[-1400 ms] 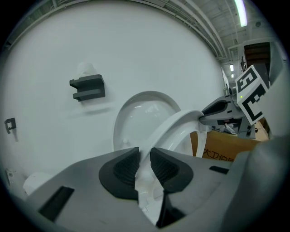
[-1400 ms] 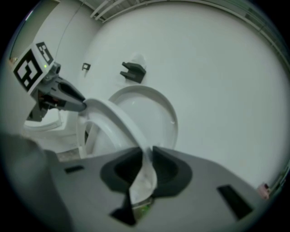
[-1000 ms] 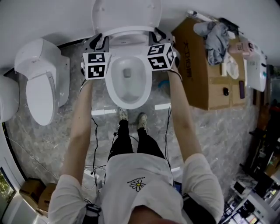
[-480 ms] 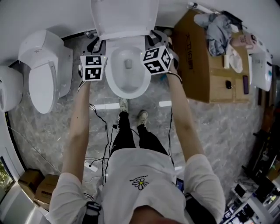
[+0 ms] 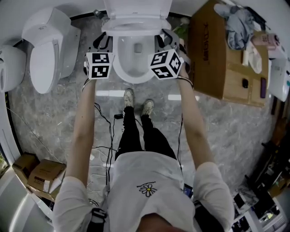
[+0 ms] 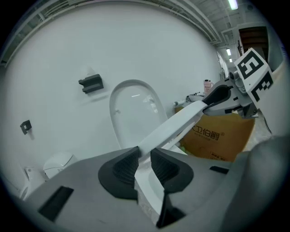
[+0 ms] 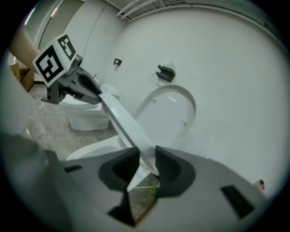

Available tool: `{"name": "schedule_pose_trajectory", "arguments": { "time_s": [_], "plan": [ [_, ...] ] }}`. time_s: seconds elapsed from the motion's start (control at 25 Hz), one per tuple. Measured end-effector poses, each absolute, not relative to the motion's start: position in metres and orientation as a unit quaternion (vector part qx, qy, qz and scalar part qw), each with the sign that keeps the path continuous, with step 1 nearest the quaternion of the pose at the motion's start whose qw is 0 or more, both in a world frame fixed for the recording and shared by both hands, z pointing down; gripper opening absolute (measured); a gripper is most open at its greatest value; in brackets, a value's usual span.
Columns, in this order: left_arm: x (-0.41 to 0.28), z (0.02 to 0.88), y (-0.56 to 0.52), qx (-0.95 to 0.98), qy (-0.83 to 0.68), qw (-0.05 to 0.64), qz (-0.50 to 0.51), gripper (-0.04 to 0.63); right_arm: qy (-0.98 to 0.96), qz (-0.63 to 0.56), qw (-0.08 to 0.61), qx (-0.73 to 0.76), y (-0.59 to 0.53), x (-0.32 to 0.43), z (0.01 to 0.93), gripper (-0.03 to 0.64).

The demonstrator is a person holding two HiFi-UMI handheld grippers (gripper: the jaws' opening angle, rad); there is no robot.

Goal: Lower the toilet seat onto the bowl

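Head view: left gripper (image 5: 101,41), right gripper (image 5: 164,39) clamp toilet seat (image 6: 181,120) edges above bowl (image 5: 134,79); right jaws just opened wider

The seat (image 5: 136,26) has swung further down, away from the lid (image 5: 138,8) and toward the bowl (image 5: 134,79). The left claw (image 5: 101,41) and right claw (image 5: 163,39) on its two sides have come down with it. The right claw's jaws have just been opening, with the seat's rim between them. In the head view the toilet now sits nearer the top edge.
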State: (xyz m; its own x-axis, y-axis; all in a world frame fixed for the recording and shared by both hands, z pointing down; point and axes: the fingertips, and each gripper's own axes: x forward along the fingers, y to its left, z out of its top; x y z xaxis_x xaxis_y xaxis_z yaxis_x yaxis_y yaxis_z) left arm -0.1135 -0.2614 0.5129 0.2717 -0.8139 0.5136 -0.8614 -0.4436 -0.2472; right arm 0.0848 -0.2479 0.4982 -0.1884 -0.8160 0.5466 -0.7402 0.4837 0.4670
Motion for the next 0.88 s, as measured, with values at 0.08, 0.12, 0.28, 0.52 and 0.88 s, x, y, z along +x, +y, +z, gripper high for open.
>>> {"name": "schedule_pose_trajectory", "arguments": {
  "time_s": [0.08,0.12,0.28,0.52,0.88],
  "plan": [
    [-0.113,0.521,-0.25,0.794,-0.521,0.044,0.308,0.101,-0.77,-0.048,0.392,0.501,-0.236,0.085,0.506,0.123],
    [-0.113,0.526,-0.244,0.793,-0.519,0.046,0.315,0.101,-0.769,-0.049,0.396,0.499,-0.23,0.085,0.511,0.125],
    [-0.118,0.55,-0.214,0.785,-0.514,0.063,0.34,0.101,-0.764,-0.053,0.42,0.487,-0.2,0.079,0.535,0.129],
    [-0.118,0.583,-0.184,0.779,-0.509,0.06,0.362,0.104,-0.763,-0.053,0.452,0.459,-0.169,0.079,0.568,0.142],
    [-0.121,0.618,-0.158,0.789,-0.458,0.055,0.406,0.121,-0.771,-0.037,0.462,0.435,-0.139,0.075,0.6,0.156]
  ]
}}
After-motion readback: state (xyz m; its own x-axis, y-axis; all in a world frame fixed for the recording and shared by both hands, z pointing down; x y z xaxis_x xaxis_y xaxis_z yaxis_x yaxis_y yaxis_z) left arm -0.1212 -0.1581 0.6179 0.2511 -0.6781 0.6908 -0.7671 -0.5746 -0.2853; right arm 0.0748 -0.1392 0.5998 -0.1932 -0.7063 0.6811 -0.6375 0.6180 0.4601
